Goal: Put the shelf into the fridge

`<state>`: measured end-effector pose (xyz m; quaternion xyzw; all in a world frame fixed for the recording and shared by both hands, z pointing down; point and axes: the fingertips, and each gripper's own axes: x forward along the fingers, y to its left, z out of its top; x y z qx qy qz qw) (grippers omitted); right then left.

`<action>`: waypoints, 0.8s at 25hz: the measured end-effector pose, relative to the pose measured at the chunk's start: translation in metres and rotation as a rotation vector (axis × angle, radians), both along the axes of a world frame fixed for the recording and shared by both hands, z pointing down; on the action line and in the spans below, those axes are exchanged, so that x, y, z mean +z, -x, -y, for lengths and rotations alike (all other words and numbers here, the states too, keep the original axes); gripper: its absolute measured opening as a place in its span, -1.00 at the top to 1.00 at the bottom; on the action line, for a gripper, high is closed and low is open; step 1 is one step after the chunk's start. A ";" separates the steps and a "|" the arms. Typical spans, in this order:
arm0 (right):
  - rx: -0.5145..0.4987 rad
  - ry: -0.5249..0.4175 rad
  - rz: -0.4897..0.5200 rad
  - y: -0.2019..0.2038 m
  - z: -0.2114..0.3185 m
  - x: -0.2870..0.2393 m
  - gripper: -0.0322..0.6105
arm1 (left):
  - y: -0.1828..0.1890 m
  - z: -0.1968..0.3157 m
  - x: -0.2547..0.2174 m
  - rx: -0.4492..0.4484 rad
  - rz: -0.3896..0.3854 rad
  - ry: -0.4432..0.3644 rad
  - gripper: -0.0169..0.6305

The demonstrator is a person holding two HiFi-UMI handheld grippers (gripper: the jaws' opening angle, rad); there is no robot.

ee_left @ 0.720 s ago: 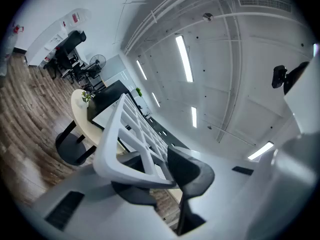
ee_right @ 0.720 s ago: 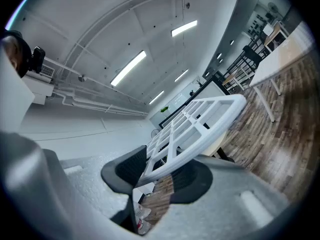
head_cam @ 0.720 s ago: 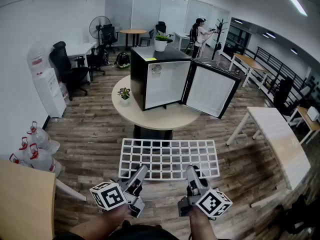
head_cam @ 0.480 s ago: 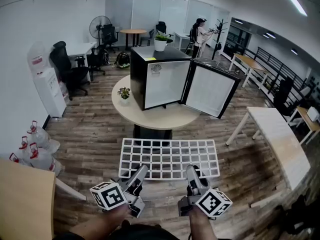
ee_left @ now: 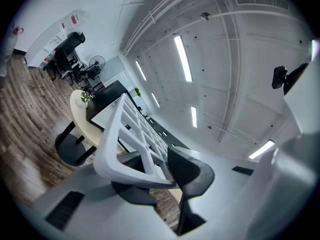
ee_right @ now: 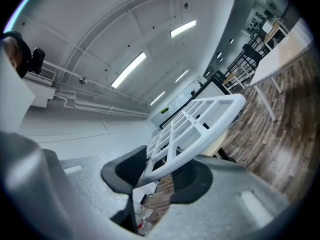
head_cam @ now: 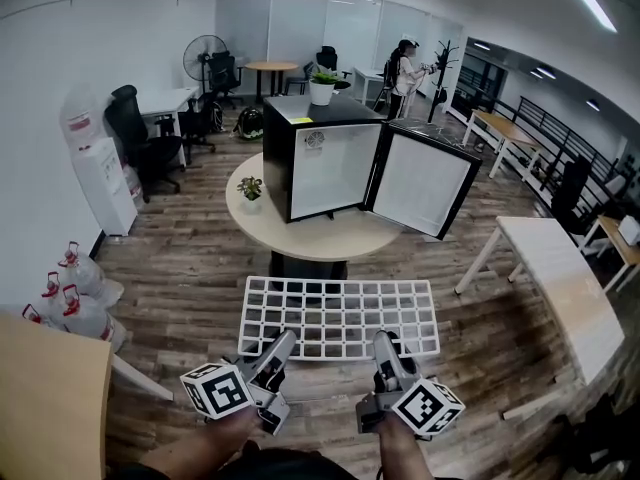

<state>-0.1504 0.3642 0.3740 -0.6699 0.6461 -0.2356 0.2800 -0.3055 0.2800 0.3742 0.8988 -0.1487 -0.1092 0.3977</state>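
Note:
A white grid shelf (head_cam: pixel 340 316) hangs flat in the air in front of me, held by its near edge. My left gripper (head_cam: pixel 281 348) is shut on the shelf's near left rim (ee_left: pixel 131 156), and my right gripper (head_cam: pixel 384 349) is shut on its near right rim (ee_right: pixel 172 159). Ahead stands a small black fridge (head_cam: pixel 310 156) on a round table (head_cam: pixel 315 233). Its door (head_cam: pixel 420 180) is swung open to the right, and its white inside (head_cam: pixel 333 167) shows.
A small potted plant (head_cam: pixel 250 188) sits on the round table left of the fridge, and another plant (head_cam: pixel 322 85) stands on the fridge top. A long white table (head_cam: pixel 560 278) lies to the right, water bottles (head_cam: pixel 65 293) to the left. A person (head_cam: pixel 405 73) stands far back.
The view has shifted slightly; the fridge and table sit a touch further right and lower in frame. Both grippers keep their hold on the shelf.

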 end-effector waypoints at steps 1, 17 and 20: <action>-0.003 -0.001 -0.001 -0.002 -0.001 0.001 0.47 | -0.002 -0.001 0.000 0.000 0.001 0.001 0.70; -0.033 -0.035 -0.015 -0.060 -0.033 0.001 0.47 | -0.059 -0.036 0.001 -0.015 0.009 -0.030 0.70; -0.045 -0.029 -0.006 -0.067 -0.030 0.008 0.47 | -0.066 -0.035 0.007 -0.026 0.013 -0.018 0.69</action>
